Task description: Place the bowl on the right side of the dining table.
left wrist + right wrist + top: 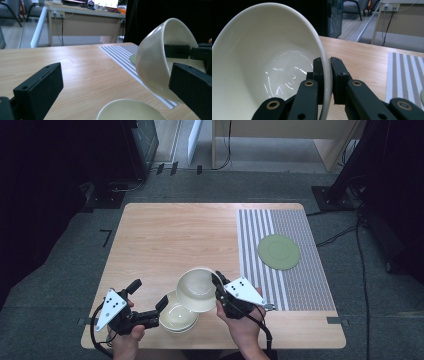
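Gripping the rim of the upper bowl (196, 290), the right gripper (218, 285) holds it tilted in the air, one jaw inside the wall and one outside. Just below and to its left, the lower bowl (176, 318) rests on the table (170, 235), with the left gripper (149, 300) spread wide beside it, nearer

A glossy cream bowl (197, 290) hangs tilted above two nested cream bowls (176, 318) near the table's front edge.
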{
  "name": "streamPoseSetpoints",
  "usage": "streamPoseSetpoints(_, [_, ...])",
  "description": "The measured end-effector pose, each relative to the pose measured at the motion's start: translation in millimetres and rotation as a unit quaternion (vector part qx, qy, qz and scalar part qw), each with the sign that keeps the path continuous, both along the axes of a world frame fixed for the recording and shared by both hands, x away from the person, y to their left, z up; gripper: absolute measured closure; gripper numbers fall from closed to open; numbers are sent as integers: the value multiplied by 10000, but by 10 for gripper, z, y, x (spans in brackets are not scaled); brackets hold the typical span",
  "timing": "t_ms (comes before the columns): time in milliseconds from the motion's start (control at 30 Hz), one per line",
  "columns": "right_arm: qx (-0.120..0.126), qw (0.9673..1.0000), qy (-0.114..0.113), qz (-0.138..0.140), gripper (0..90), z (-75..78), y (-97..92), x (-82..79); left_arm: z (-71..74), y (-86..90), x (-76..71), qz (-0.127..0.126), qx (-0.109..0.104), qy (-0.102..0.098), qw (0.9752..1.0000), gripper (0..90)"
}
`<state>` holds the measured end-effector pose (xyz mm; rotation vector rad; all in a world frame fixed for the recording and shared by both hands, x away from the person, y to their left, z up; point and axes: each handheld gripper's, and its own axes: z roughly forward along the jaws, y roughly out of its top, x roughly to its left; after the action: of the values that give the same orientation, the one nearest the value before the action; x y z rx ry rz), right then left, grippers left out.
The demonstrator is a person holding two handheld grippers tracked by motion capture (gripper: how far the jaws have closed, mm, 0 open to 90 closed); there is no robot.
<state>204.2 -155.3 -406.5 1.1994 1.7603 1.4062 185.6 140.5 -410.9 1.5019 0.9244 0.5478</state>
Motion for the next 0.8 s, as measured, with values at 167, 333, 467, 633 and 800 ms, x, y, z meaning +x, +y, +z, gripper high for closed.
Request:
streamPoseSetpoints(167, [62,9999,12,-124,842,22,-91,26,-16,142,43,181,-109,114,9997,0])
streamPoseSetpoints(333, [86,9998,19,-198,841,28,-155,49,-86,286,111,425,-86,294,9986,0])
streamPoseSetpoints(467, [103,9996,15,-256,841,42,-203,61,-164,403,164,608,-93,432,9972,0])
streamPoseSetpoints(633, [137,9994,-7,-308,841,67,-256,67,-227,480,198,758,-52,511,9958,0])
streamPoseSetpoints(800, [189,9990,-16,-407,841,97,-345,80,-351,582,250,955,23,645,9933,0])
